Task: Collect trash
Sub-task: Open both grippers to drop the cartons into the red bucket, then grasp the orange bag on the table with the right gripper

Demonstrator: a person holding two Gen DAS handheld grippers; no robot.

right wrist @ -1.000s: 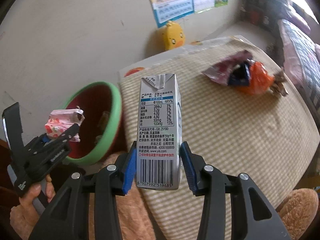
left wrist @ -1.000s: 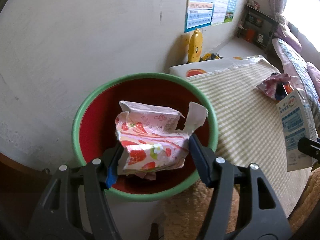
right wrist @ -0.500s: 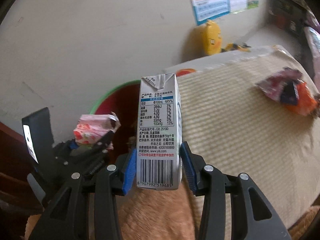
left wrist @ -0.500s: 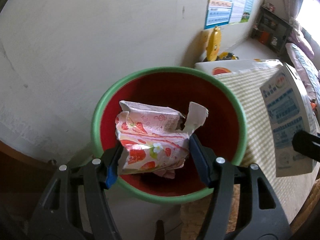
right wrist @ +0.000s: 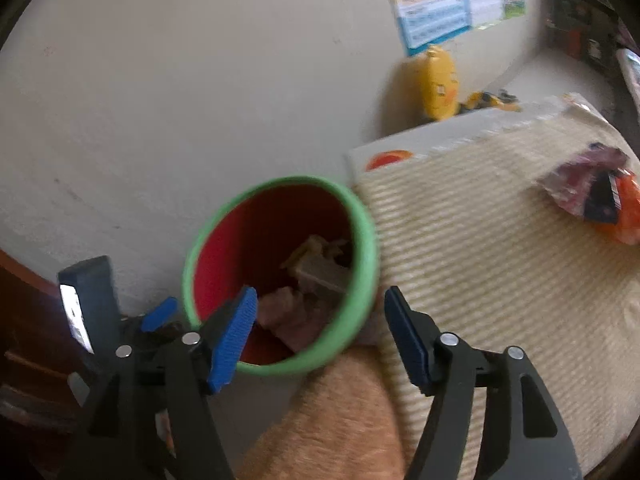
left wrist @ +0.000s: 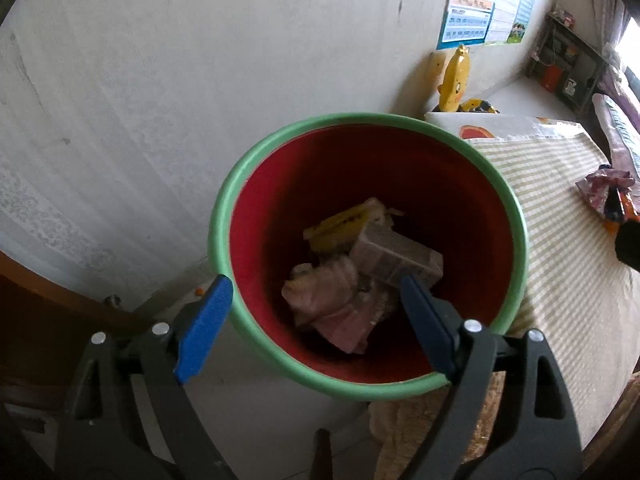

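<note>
A red bin with a green rim [left wrist: 218, 216] stands beside the table. At its bottom lie the pink strawberry wrapper [left wrist: 326, 304], the grey milk carton [left wrist: 396, 258] and a yellow wrapper [left wrist: 340, 224]. My left gripper [left wrist: 314, 300] hangs over the bin's near rim, its jaws opening and nothing held between them. In the right wrist view, my right gripper [right wrist: 320, 304] is also above the bin rim [right wrist: 362, 224], jaws opening and empty, with the carton [right wrist: 320, 276] below inside. A crumpled purple and orange snack wrapper [right wrist: 592, 200] lies on the table.
The table carries a striped cloth [right wrist: 480, 272] right of the bin. A fuzzy brown sleeve [right wrist: 332, 420] reaches under the right gripper. A yellow toy [left wrist: 456, 80] leans against the pale wall under a poster [left wrist: 468, 20]. Dark wooden furniture [left wrist: 36, 304] is at the left.
Both grippers have opened over the bin. The pink wrapper left the left jaws and the milk carton left the right jaws; both now lie in the bin.
</note>
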